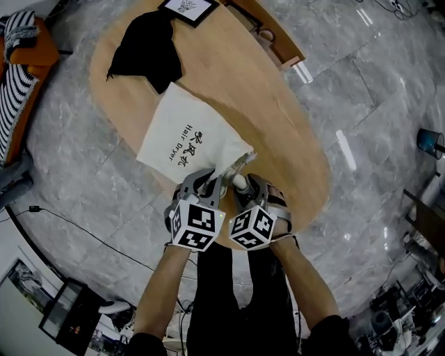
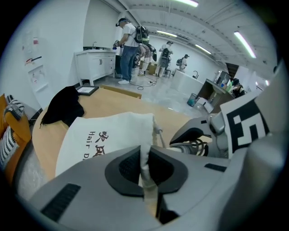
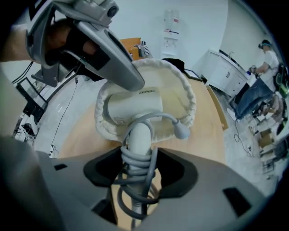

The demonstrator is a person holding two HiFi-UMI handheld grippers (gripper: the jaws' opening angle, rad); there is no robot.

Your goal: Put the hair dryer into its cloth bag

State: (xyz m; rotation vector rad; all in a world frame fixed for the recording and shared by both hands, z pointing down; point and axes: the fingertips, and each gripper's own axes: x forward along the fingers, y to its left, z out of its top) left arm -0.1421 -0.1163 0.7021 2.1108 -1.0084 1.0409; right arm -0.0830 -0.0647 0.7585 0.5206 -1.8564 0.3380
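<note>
A white cloth bag (image 1: 184,132) lies on the wooden desk (image 1: 278,139), and the hair dryer (image 3: 131,106) sits nose-first in its open mouth. The left hand-held gripper (image 2: 145,169), angled down, pinches the bag's rim tightly. The right hand-held gripper (image 3: 137,169), pointing steeply down, clamps the dryer's cord-wrapped handle just outside the bag.

In the head view little of the hair dryer (image 1: 240,182) shows, and the top edge cuts the picture frame (image 1: 188,8). The left gripper (image 2: 144,170) covers part of the print on the cloth bag (image 2: 108,131).
</note>
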